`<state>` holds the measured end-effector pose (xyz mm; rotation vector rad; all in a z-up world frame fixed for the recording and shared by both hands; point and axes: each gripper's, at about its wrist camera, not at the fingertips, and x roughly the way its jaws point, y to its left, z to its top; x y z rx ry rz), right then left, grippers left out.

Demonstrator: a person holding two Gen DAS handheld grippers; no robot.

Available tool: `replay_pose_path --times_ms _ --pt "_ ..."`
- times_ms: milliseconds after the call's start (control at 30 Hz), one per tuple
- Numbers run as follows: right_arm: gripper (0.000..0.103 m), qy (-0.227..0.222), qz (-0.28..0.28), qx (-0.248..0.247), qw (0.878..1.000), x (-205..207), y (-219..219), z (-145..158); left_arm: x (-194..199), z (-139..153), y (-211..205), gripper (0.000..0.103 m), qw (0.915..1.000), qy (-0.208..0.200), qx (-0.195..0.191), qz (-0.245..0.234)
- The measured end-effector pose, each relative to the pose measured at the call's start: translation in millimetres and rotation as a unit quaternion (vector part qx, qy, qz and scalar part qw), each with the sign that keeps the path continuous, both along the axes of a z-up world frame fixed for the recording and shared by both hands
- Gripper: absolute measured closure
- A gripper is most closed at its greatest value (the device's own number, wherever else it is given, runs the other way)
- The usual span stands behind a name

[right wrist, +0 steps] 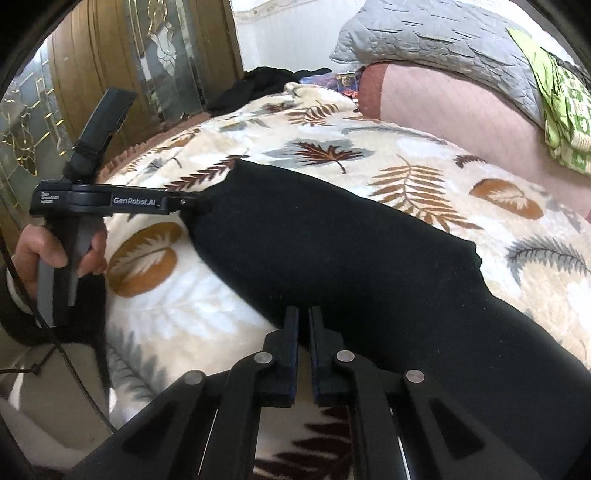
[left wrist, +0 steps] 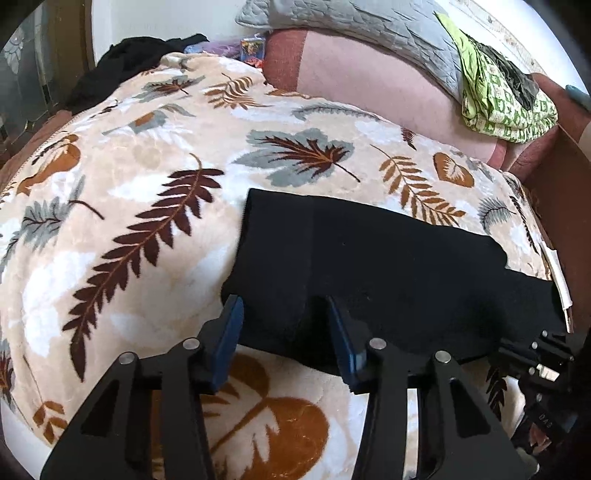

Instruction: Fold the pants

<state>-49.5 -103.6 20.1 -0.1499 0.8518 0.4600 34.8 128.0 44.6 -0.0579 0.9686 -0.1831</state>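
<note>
Black pants (left wrist: 388,266) lie folded lengthwise on a leaf-patterned blanket (left wrist: 147,166). My left gripper (left wrist: 284,306) is open, its blue-padded fingers straddling the near left end of the pants. In the right wrist view the pants (right wrist: 351,254) run from upper left to lower right. My right gripper (right wrist: 303,321) is nearly closed at the near edge of the pants, with a thin gap between the pads; I cannot tell whether cloth is pinched. The left gripper (right wrist: 201,206) shows at the pants' far left end, held by a hand (right wrist: 40,254).
A pink cushion (left wrist: 369,81), a grey quilted pillow (left wrist: 351,22) and a green patterned cloth (left wrist: 506,99) lie at the bed's far side. A dark garment (left wrist: 122,66) sits at the far left corner. A wooden door with glass (right wrist: 110,66) stands behind.
</note>
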Motion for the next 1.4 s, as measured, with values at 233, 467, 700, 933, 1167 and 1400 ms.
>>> replay_pose_path --times_ms 233,467,700,933,1167,1400 --pt "0.088 0.028 -0.019 0.017 0.999 7 -5 -15 2 -7 2 0.058 0.9999 0.012 0.007 0.005" --pt "0.076 -0.005 -0.078 0.056 0.995 13 -39 16 -8 21 2 0.052 0.9996 -0.025 0.012 0.009" --pt "0.074 -0.014 -0.137 0.052 0.989 48 -59 14 4 14 -24 0.050 0.9996 -0.021 0.005 -0.019" --pt "0.077 0.004 -0.157 0.053 0.986 81 -63 -7 19 -13 -30 0.050 0.9999 0.005 0.009 -0.012" --pt "0.077 0.018 -0.166 0.080 0.983 86 -73 -12 17 -13 -35 0.047 0.9995 0.000 0.028 -0.017" --pt "0.061 0.001 -0.179 0.091 0.980 39 -98 17 1 8 -45 0.040 0.9994 -0.013 -0.014 -0.028"
